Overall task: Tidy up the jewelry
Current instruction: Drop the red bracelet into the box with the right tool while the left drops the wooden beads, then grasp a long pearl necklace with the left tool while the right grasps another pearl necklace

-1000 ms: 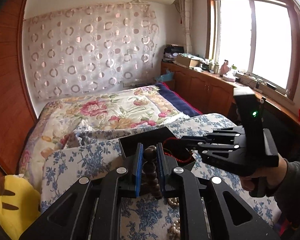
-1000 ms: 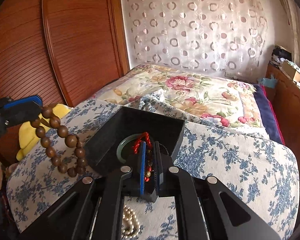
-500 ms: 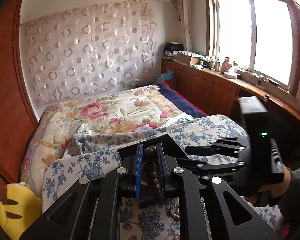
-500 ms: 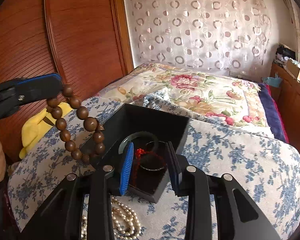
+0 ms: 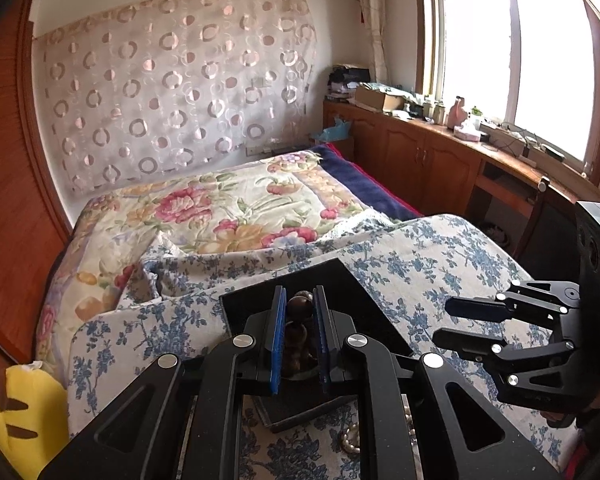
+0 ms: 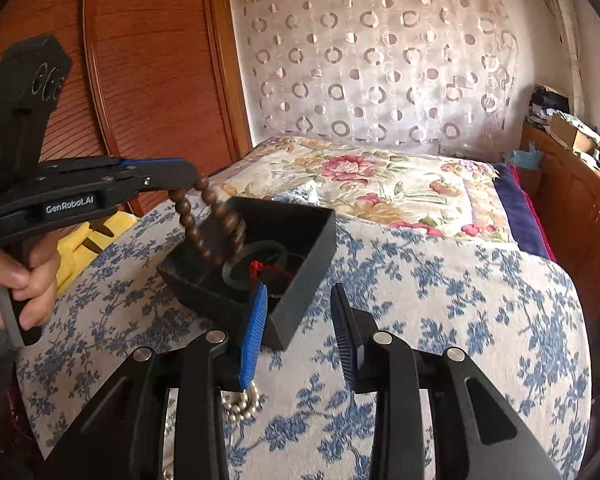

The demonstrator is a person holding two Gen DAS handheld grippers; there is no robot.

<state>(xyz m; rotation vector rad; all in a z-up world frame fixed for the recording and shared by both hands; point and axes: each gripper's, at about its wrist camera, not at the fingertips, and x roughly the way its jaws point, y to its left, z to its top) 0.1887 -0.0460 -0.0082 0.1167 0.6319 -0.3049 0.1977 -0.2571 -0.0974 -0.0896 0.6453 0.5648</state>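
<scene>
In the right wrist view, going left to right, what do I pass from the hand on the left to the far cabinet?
Hand → left gripper → wooden bead bracelet → black box → floral quilt → wooden cabinet.

Your right gripper [image 6: 300, 332] has let go of the red cord [image 6: 256, 268] and spread wide. Your left gripper [image 6: 188, 178] has carried the wooden beads [image 6: 212, 228] over the black box [image 6: 312, 248].

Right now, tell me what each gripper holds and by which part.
The left gripper pinches the wooden bead bracelet by its top beads, loop hanging over the black box. The right gripper holds nothing.
</scene>
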